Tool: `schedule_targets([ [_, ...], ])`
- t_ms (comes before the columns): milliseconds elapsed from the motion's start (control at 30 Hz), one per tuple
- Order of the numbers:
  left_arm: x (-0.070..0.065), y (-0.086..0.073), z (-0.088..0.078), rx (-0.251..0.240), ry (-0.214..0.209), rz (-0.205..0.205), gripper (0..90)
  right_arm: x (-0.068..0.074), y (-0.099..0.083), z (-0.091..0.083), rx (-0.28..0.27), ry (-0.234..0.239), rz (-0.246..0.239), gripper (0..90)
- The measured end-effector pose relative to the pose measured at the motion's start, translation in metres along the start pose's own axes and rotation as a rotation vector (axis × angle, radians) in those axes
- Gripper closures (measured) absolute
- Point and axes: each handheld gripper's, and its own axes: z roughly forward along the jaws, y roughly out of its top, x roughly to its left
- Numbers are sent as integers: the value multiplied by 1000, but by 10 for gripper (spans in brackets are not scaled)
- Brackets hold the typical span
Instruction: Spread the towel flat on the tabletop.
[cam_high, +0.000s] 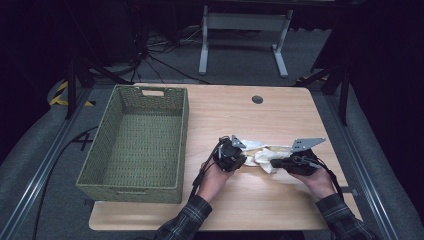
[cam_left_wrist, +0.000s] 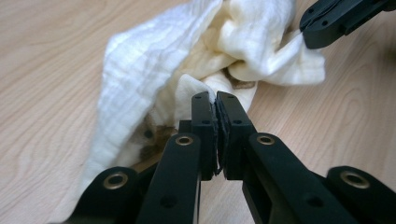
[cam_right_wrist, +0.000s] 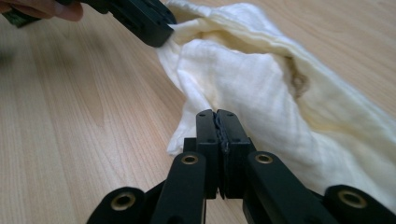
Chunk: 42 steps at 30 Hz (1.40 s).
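- Close in, my left gripper (cam_left_wrist: 215, 100) is pinched tight on a fold of the cream cloth (cam_left_wrist: 187, 56).
- Likewise my right gripper (cam_right_wrist: 216, 116) is clamped on the cloth's other end.
- Cloth lies crumpled between them on the wooden table (cam_high: 280, 110).
- Farther off, at ten o'clock, sits the green basket (cam_high: 107, 132).

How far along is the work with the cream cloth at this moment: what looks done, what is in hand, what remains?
Done: both grippers have pinched the crumpled cream cloth on the table. The left gripper is shut on a fold at one end, the right gripper on an edge at the other. In hand: the cloth lies bunched between them, not yet spread or lifted. Left: probably folding it or moving it to the green woven basket, which holds nothing.
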Motion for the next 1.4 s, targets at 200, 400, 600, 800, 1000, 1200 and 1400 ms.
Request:
schedule_targets([
  [200,6,4,-20,-28,15,-27,866,-11,-5,-23,-46,-26,38,892],
  [400,20,1,-36,-32,50,-83,866,-25,-14,-46,-73,-70,77,894],
  [600,29,-1,-39,-13,135,-122,866,-45,-28,-62,-61,-134,134,894],
  [800,33,-6,-28,1,135,-147,828,-54,-36,-49,-6,-143,157,872],
  [1000,19,0,-38,-42,113,-90,717,-49,-34,-57,-55,-150,159,754],
  [1200,-7,2,-37,-28,43,-17,721,-30,-31,-66,-87,-127,128,737],
  [1400,-22,0,-18,14,-7,22,734,-14,-30,-67,-103,-80,107,744],
])
